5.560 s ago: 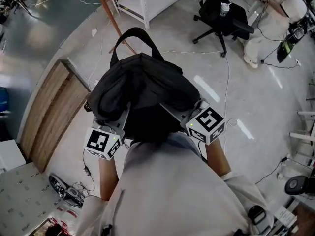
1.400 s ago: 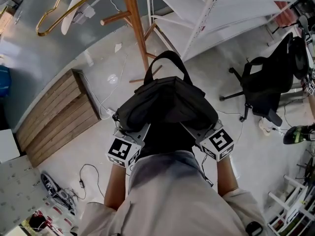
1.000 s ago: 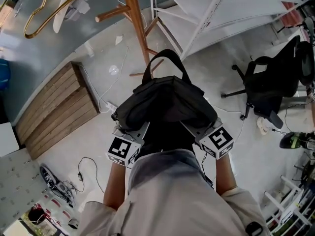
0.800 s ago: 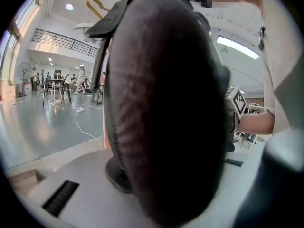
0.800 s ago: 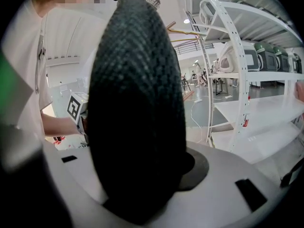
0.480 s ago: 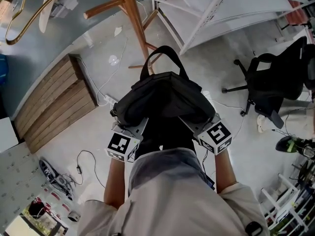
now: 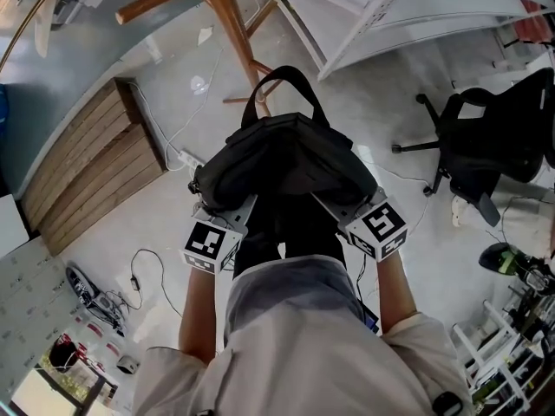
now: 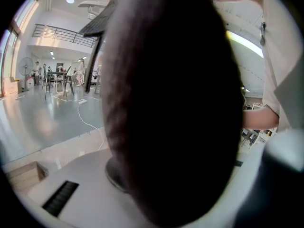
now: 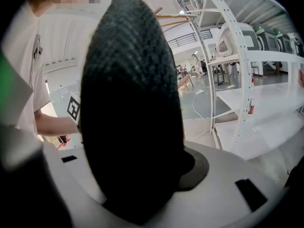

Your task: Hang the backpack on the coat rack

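Note:
A black backpack (image 7: 282, 159) hangs in front of me, its top handle loop (image 7: 282, 81) pointing away toward the coat rack. My left gripper (image 7: 232, 206) is shut on the bag's left side. On the bag's right side my right gripper (image 7: 331, 203) is shut too. Dark fabric (image 8: 175, 108) fills the left gripper view, and knitted fabric (image 9: 130, 103) fills the right gripper view between the jaws. The fingertips are hidden by the bag. The wooden coat rack (image 7: 227, 20) stands just beyond the handle, with a side peg (image 7: 156, 0) and splayed feet (image 7: 260, 68).
A slatted wooden platform (image 7: 82, 176) lies at the left and white shelving (image 7: 416, 16) at the upper right. A black office chair (image 7: 494, 137) stands at the right. Cables (image 7: 143, 271) trail on the floor, and clutter sits at the lower left (image 7: 91, 293).
Both grippers and the backpack have sunk a little and come closer to the coat rack's base. The handle loop now overlaps the rack's feet. Both grips are unchanged.

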